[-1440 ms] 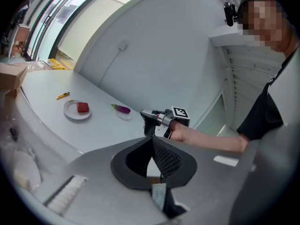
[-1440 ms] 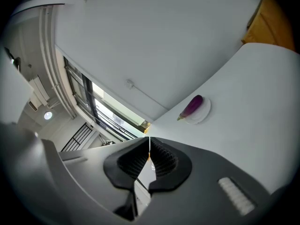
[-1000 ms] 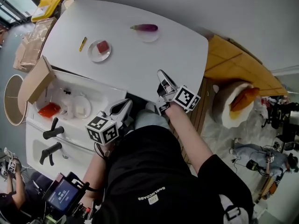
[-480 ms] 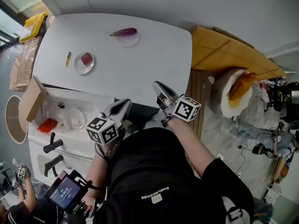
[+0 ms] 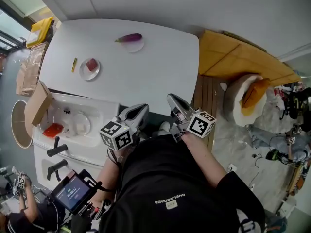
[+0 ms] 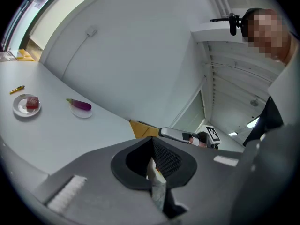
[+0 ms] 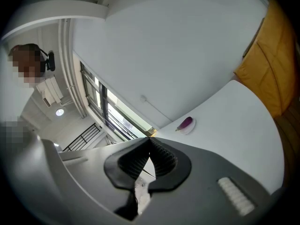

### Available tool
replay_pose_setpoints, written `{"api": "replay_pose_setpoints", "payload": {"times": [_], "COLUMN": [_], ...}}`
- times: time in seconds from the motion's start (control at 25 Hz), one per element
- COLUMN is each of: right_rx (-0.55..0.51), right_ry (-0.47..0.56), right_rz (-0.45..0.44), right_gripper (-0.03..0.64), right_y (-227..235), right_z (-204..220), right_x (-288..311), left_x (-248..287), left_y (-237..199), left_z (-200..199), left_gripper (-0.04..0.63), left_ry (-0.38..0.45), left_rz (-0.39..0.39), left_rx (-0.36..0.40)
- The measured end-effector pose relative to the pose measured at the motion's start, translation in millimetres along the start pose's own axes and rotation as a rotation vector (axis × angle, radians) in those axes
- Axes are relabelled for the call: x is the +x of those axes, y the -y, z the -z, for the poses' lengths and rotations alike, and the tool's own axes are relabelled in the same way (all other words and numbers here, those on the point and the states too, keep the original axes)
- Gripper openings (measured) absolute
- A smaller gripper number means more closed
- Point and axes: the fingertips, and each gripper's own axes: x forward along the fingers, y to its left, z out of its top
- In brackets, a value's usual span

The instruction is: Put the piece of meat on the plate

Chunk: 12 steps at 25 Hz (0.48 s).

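The piece of red meat [image 5: 91, 64] lies on a small white plate [image 5: 86, 74] on the far left of the white table [image 5: 146, 76]. The left gripper view shows the same meat [image 6: 32, 102] on its plate [image 6: 21, 109]. Both grippers hang close to the person's body, off the table's near edge and far from the plate. My left gripper [image 5: 142, 109] is shut and holds nothing. My right gripper [image 5: 171, 98] is shut and empty too, and its jaws [image 6: 180, 135] show in the left gripper view.
A purple eggplant [image 5: 128, 37] rests on a small dish at the table's far side, and a yellow pen [image 5: 74, 64] lies left of the plate. A white sink unit [image 5: 73, 130] with bowls, taps and a cardboard box [image 5: 38, 103] stands at left. An orange bench [image 5: 238, 62] is at right.
Both grippers, still shut, have drifted a little to the right and upward in the head view. The table and plate now look smaller and farther off.
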Motion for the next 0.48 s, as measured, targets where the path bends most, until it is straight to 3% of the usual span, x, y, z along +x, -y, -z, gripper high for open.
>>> {"api": "replay_pose_setpoints", "payload": {"times": [0.48], "right_rx": [-0.004], "right_ry": [-0.013], "right_rz": [-0.020], "right_gripper": [0.003], "right_y": [-5.0], "right_z": [-6.7], "right_x": [-25.3], "left_x": [19.5], "left_y": [25.3], "left_z": [-7.1], "left_gripper": [0.015], "left_ry": [-0.006], "left_rz": [0.014], "left_rx": [0.053]}}
